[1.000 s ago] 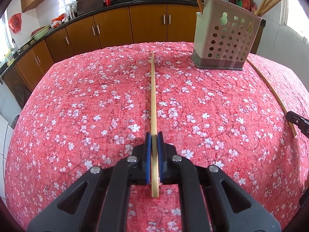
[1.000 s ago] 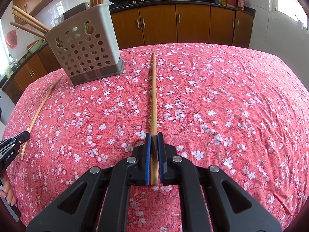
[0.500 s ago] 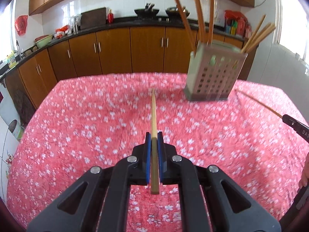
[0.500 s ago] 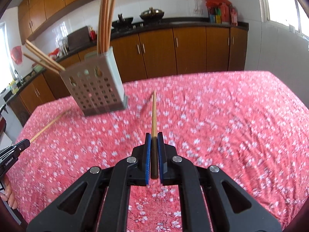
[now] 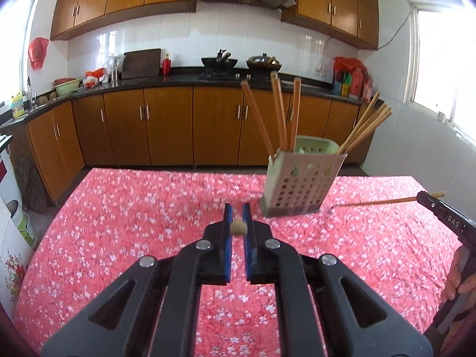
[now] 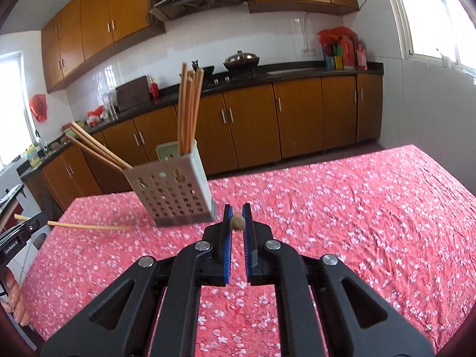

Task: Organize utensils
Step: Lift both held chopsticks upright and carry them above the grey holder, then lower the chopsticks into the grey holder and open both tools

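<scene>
Your left tool (image 5: 237,219) is pinching one chopstick (image 5: 238,227), seen end-on at lower centre of its frame; the jaws are pressed together on it. Your right tool (image 6: 237,216) is likewise clamped on a second chopstick (image 6: 238,222), its shaft also visible at the left edge of that frame. Both sticks are clear of the worktop (image 5: 119,208). The perforated holder (image 5: 300,184) stands right of centre, already carrying several chopsticks. Judgement: the sticks are light, stiff and smooth, liable to pivot in a near-end grip. Hold firmly, tip each downward, and feed it into the holder's open top.
</scene>
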{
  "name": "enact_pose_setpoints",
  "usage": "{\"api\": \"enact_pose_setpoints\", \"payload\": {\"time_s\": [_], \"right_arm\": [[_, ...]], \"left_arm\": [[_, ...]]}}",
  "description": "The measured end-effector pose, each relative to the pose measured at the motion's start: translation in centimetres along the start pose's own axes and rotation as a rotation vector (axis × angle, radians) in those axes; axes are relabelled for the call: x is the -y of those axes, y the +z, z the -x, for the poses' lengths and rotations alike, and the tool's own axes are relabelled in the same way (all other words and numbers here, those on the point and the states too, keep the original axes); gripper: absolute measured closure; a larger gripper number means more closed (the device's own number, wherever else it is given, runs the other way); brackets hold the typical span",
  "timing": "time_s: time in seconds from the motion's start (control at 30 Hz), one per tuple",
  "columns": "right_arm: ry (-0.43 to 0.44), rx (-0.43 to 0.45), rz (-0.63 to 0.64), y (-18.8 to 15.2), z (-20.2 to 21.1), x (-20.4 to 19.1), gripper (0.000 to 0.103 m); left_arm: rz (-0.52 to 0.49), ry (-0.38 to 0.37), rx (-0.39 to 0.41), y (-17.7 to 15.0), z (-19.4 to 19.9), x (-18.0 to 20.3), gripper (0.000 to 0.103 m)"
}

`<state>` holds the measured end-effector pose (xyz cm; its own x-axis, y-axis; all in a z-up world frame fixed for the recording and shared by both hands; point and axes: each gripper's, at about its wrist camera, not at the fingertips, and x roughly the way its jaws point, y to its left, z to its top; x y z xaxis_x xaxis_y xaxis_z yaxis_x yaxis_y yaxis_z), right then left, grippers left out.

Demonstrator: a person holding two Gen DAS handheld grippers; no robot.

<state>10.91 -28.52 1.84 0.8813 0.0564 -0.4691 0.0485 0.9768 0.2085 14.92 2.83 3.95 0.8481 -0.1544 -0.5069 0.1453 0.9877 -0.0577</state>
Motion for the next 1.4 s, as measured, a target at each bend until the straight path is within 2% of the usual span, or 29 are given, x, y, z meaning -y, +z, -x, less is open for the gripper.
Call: {"api": "enact_pose_setpoints", "payload": {"time_s": [0.73, 0.9, 1.07, 1.3, 1.4], "right_arm": [[0.103, 0.122, 0.038, 4.7, 2.7, -2.9, 0.095], [0.141, 0.177, 0.044, 7.1, 3.2, -4.0, 0.095], [0.177, 0.281, 0.041, 10.5, 3.7, -5.4, 0.095], [0.16, 0.426, 0.05, 13.9, 3.0, -6.7, 0.095], [0.153, 0.451, 0.041, 14.4, 1.7, -6.6, 0.095]], "left_arm": [[-0.008, -0.055, 0.102, 4.4, 1.7, 1.7, 0.095], [-0.01, -0.085, 0.158, 7.0, 2.0, 3.8, 0.095], [0.004, -0.108, 0.246, 11.2, 2.4, 5.6, 0.095], [0.043, -0.078, 0.4, 17.2, 2.0, 7.2, 0.095], [0.06, -0.066, 0.419, 18.3, 0.7, 7.3, 0.095]]}}
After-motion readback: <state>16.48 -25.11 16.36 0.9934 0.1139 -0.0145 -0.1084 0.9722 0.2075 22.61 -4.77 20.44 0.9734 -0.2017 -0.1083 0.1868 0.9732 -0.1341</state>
